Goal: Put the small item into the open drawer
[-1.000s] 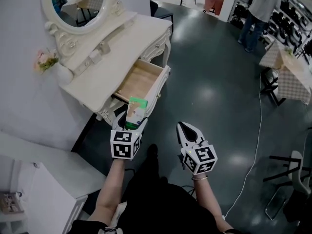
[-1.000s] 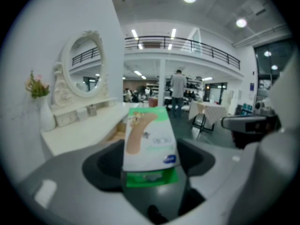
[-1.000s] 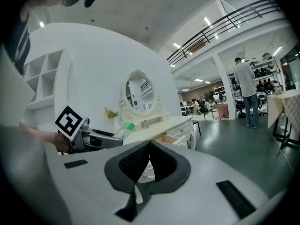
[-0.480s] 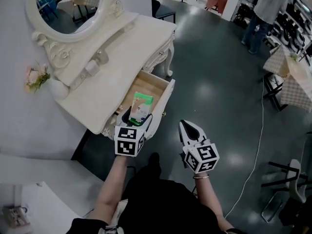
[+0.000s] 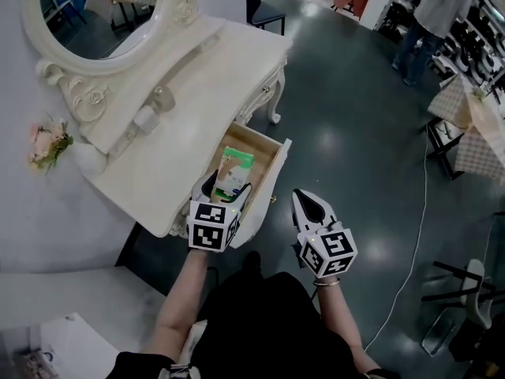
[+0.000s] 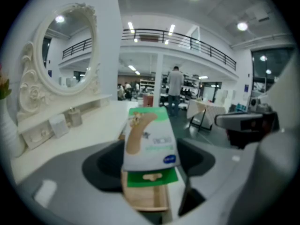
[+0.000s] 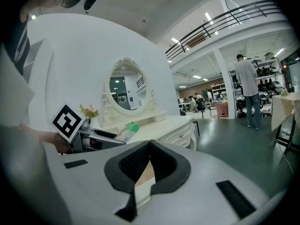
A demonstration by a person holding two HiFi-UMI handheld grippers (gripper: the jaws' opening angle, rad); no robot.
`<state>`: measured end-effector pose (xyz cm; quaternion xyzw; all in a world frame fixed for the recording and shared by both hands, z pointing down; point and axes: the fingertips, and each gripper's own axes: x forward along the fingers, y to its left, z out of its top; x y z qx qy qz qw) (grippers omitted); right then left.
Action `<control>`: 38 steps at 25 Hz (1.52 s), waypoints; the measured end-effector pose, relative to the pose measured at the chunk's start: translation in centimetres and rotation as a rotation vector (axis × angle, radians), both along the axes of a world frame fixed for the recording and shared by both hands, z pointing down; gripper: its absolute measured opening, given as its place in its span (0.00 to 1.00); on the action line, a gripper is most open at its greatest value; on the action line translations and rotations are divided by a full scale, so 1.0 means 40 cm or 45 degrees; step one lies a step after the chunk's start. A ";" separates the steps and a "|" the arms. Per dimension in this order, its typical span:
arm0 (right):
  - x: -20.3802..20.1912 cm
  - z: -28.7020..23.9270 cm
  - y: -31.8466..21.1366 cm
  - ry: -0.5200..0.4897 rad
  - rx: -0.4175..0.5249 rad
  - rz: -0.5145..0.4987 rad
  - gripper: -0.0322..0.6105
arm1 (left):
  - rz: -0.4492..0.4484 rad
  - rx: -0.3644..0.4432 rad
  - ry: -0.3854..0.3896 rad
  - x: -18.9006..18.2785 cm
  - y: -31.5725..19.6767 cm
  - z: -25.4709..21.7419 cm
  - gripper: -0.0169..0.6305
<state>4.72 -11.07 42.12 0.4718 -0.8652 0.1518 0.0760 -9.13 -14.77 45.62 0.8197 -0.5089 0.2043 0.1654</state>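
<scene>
My left gripper [image 5: 226, 189] is shut on a small green-and-white packet [image 5: 234, 172] printed with a plaster picture. In the head view the packet hangs over the open wooden drawer [image 5: 254, 150] of the cream dressing table [image 5: 181, 93]. In the left gripper view the packet [image 6: 149, 137] stands upright between the jaws, with the drawer's wooden floor [image 6: 147, 198] just below it. My right gripper [image 5: 309, 208] is shut and empty, out over the dark floor to the right of the drawer. Its jaws meet at their tips in the right gripper view [image 7: 150, 146].
An oval mirror [image 5: 95, 10] stands at the back of the table, with small jars [image 5: 162, 97] on a shelf and a vase of flowers [image 5: 51, 144] at the left. A person [image 5: 430, 14] stands far off by shelving. A chequered-cloth table [image 5: 477, 113] is at the right.
The left gripper has carried the packet forward from the drawer's front edge to above the drawer's inside. The head view has shifted towards the table. The right gripper has stayed nearly still.
</scene>
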 end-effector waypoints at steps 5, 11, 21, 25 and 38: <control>-0.003 0.007 -0.028 0.015 -0.006 0.014 0.06 | 0.031 -0.022 -0.022 0.003 -0.037 0.028 0.58; 0.003 0.005 -0.077 0.022 0.004 0.033 0.06 | 0.051 -0.053 -0.034 0.009 -0.085 0.059 0.58; 0.002 0.012 -0.174 0.024 -0.007 0.018 0.06 | 0.082 -0.123 -0.059 0.029 -0.170 0.127 0.58; 0.007 0.023 -0.201 0.023 -0.021 0.009 0.06 | 0.094 -0.164 -0.071 0.048 -0.195 0.169 0.58; 0.037 0.080 -0.268 0.008 -0.106 0.019 0.06 | 0.125 -0.319 -0.143 0.080 -0.267 0.334 0.58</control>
